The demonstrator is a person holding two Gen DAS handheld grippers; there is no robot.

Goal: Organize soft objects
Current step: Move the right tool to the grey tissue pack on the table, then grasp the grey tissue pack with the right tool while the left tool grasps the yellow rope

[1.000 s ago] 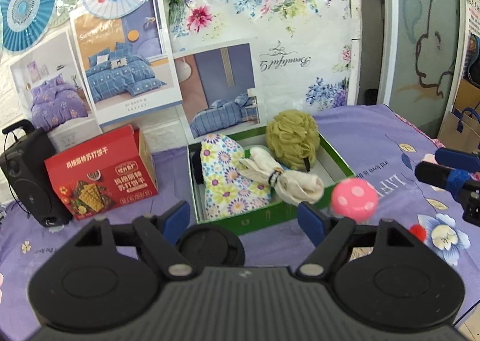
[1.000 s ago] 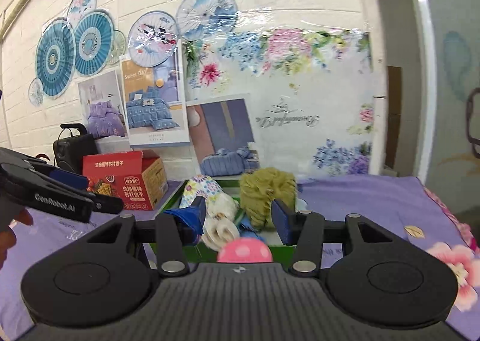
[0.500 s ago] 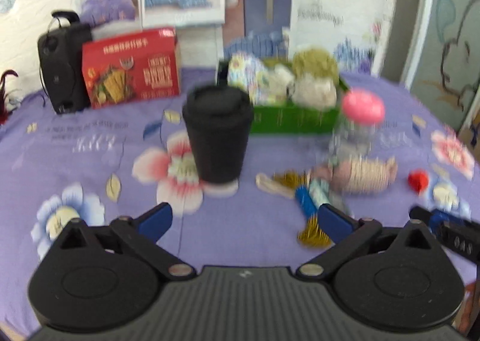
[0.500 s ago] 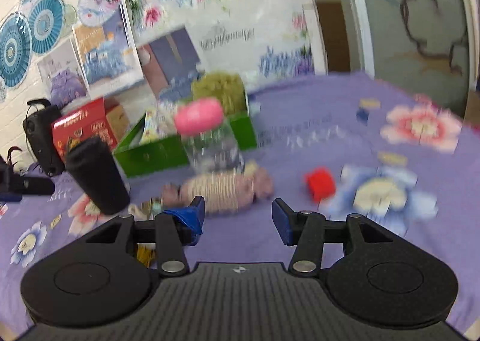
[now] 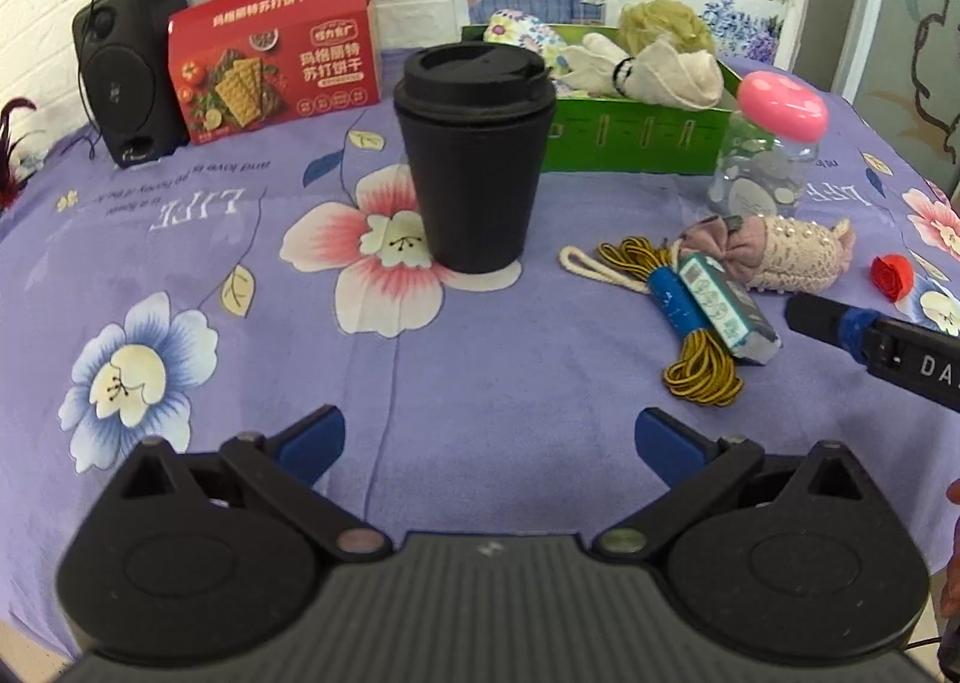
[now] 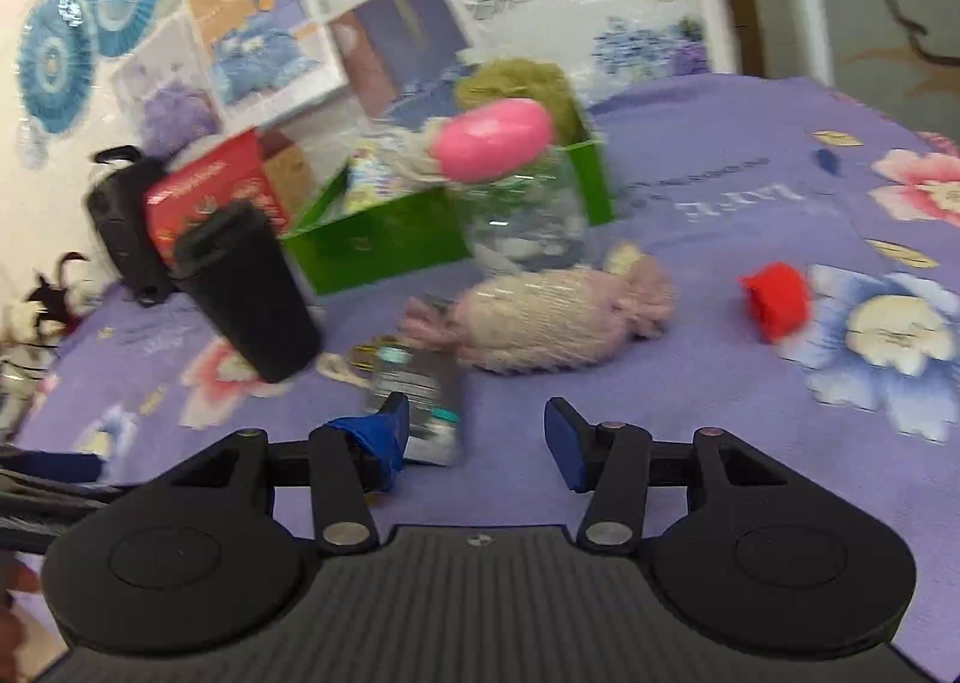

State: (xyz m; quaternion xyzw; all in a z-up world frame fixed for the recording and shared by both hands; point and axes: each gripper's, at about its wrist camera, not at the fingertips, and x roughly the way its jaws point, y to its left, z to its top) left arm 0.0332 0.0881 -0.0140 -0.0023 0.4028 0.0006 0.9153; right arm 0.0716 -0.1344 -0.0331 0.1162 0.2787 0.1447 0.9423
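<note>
Inside green box (image 5: 636, 140): gloves (image 5: 648, 68), loofah (image 5: 663, 23).

- Black lidded cup (image 5: 474, 167) upright on the flowered purple cloth (image 5: 198, 239)
- Red cracker box (image 5: 273, 53) beside a black speaker (image 5: 123, 65) (both by the wall)
- Pink-capped clear jar (image 5: 771, 155)

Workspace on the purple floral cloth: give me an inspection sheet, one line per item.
Surface: purple floral cloth, flat.
Job's things: green box already holds a floral pouch, white cloth and olive bath pouf; pink knitted piece and yellow cord bundle lie loose in front.
Clutter: black lidded cup, pink-capped jar, red paper rose, small wrapped packet.
Grippers: left gripper wide open, empty; right gripper partly open, empty.
Cables: thin cord at the black speaker.
Surroundings: red cracker box, bedding posters on the wall.
</note>
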